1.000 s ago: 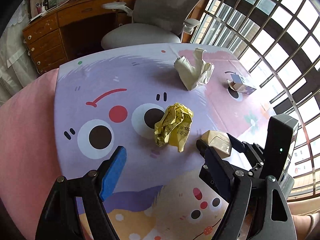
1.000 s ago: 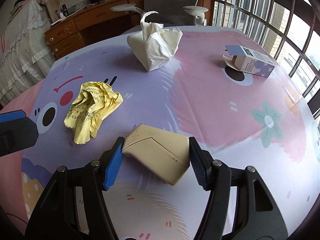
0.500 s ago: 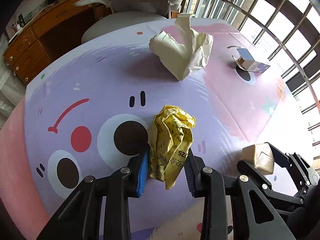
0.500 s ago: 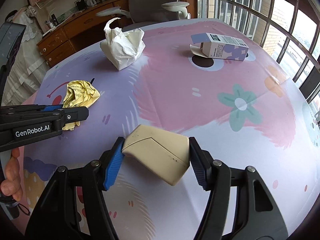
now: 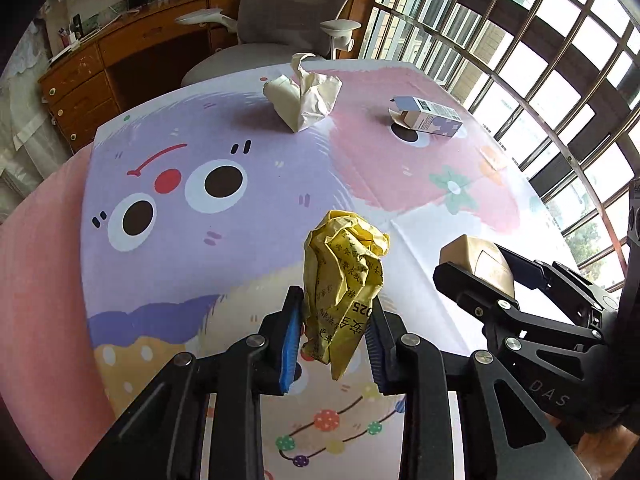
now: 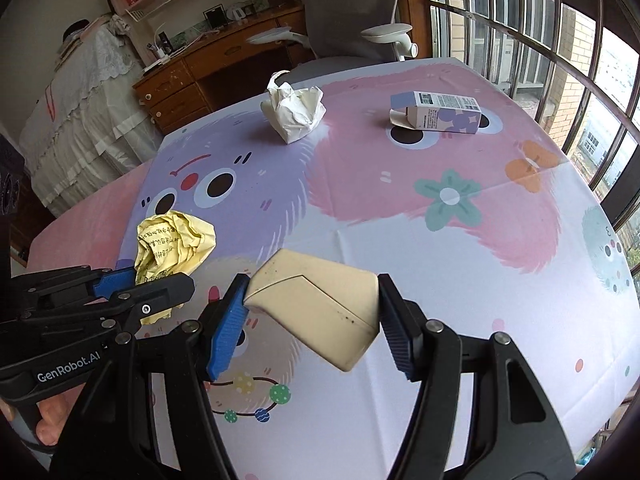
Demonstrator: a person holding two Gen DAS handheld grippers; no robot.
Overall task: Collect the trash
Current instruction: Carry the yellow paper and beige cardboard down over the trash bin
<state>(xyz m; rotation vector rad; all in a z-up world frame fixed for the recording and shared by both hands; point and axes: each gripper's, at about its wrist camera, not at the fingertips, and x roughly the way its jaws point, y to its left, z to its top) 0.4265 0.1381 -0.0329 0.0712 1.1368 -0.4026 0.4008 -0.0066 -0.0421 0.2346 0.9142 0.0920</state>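
At the far left a wooden desk with drawers (image 5: pixel 80 84) stands behind the tabletop (image 5: pixel 248 248), which wears a cartoon-printed cloth in purple, pink and white; a grey office chair (image 5: pixel 288 20) sits at its far edge. The left gripper (image 5: pixel 332 332) has its jaws drawn close on a crumpled yellow paper (image 5: pixel 344 284), the blue pads pressing the lower part of the wad from both sides while the top bulges above them; the paper hangs lifted over the cloth near the front edge. Farther back, near the chair, a crumpled white paper (image 5: pixel 304 96) lies on the purple patch; to its right a small purple and white carton (image 5: pixel 428 116) lies on its side on the pink patch, one end flap open, well apart from the white paper. At the right the right gripper (image 6: pixel 312 316) has its jaws set wide around a beige wedge-shaped piece (image 6: pixel 320 308), a pad pressed against each end, the piece tilted and held above the cloth; in the right wrist view the left gripper and its yellow wad sit just beside it on the left. Barred windows (image 5: pixel 540 60) close the right side.
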